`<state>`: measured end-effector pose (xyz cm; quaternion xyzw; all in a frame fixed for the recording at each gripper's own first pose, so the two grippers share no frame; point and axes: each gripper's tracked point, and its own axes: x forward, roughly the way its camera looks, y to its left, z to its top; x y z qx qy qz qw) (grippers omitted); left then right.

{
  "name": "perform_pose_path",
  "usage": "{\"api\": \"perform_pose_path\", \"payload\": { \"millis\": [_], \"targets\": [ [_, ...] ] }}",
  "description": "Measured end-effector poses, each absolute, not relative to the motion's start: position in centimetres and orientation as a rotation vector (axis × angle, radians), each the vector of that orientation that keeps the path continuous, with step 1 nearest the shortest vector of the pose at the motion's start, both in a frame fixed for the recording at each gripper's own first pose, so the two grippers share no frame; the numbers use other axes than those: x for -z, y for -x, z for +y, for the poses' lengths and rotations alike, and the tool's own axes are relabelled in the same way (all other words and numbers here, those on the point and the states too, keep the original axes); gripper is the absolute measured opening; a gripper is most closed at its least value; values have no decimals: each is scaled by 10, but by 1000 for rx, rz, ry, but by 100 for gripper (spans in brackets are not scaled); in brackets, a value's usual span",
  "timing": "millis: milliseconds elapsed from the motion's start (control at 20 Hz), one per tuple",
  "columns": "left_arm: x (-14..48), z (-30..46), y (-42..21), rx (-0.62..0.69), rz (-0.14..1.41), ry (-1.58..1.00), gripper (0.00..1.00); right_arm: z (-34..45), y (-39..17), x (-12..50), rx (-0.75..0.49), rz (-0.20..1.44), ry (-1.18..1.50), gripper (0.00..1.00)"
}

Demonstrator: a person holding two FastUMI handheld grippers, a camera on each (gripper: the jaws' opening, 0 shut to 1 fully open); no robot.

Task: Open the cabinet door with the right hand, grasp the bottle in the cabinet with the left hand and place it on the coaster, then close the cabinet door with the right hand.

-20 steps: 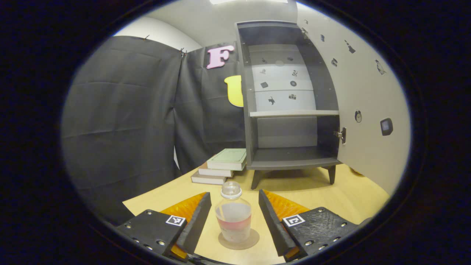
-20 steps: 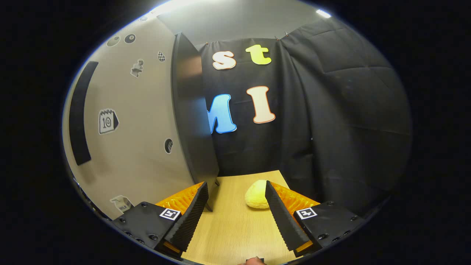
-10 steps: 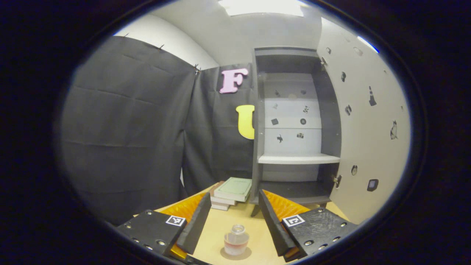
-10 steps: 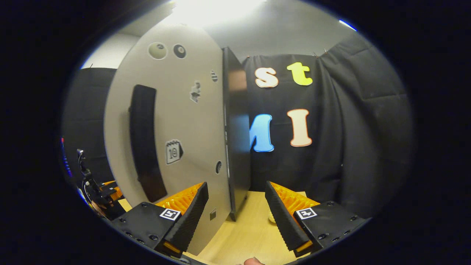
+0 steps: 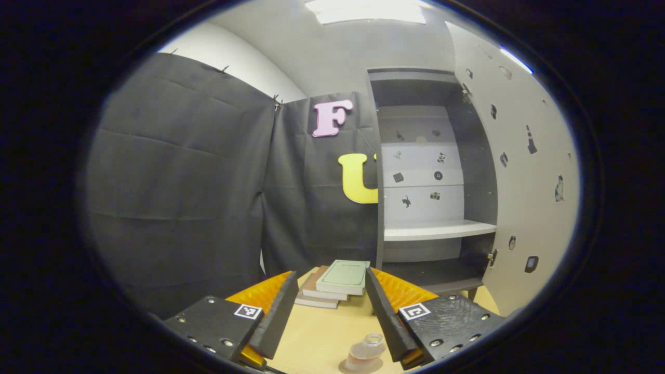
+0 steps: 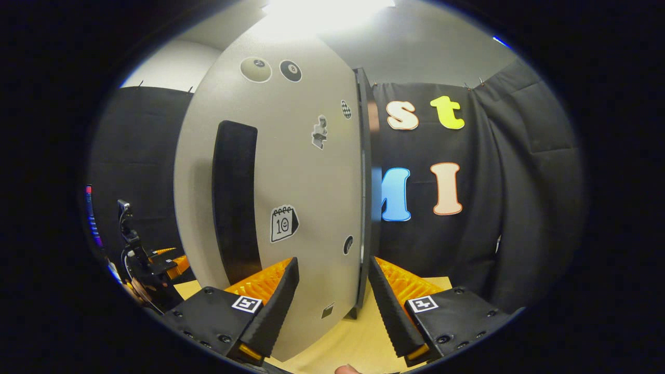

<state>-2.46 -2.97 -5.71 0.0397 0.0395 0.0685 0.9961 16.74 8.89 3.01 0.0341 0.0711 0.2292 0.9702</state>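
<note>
In the left gripper view the left tool [image 5: 326, 310] hangs above the worktop [image 5: 317, 335] with its 2 fingers spread wide and nothing between them. The bottle [image 5: 366, 351] stands on the round coaster [image 5: 349, 368] at the near edge of the worktop, low in the view and just beside the inner side of the tool's right finger; I cannot tell whether they touch. Open worktop lies between the fingers, running out to a stack of 3 books [image 5: 336, 283] at the far side, the top 1 with a green cover. Right of the books stands the cabinet [image 5: 431, 176], open, with 1 pale shelf [image 5: 439, 230] across it and small stickers on its back panel. Its door [image 5: 524, 176] is swung out to the right, with more small stickers on its inner face.

In the right gripper view the right tool [image 6: 332, 306] is spread open too, and the door's free edge [image 6: 363, 208] stands upright in the gap between its 2 fingers, touching neither. The door's pale outer face [image 6: 291, 171] fills the left, carrying 1 long dark handle [image 6: 235, 197] and several stickers: 2 billiard balls near the top, 1 reading "8", and 1 calendar page reading "10". A strip of worktop shows below the door's bottom edge.
</note>
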Motion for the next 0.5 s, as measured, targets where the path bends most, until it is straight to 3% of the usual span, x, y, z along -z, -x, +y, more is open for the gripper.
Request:
{"api": "perform_pose_path", "payload": {
  "millis": [500],
  "targets": [
    [53, 60, 16, -162, 70, -92, 78, 221, -195, -30, -548, 150, -47, 84]
  ]
}}
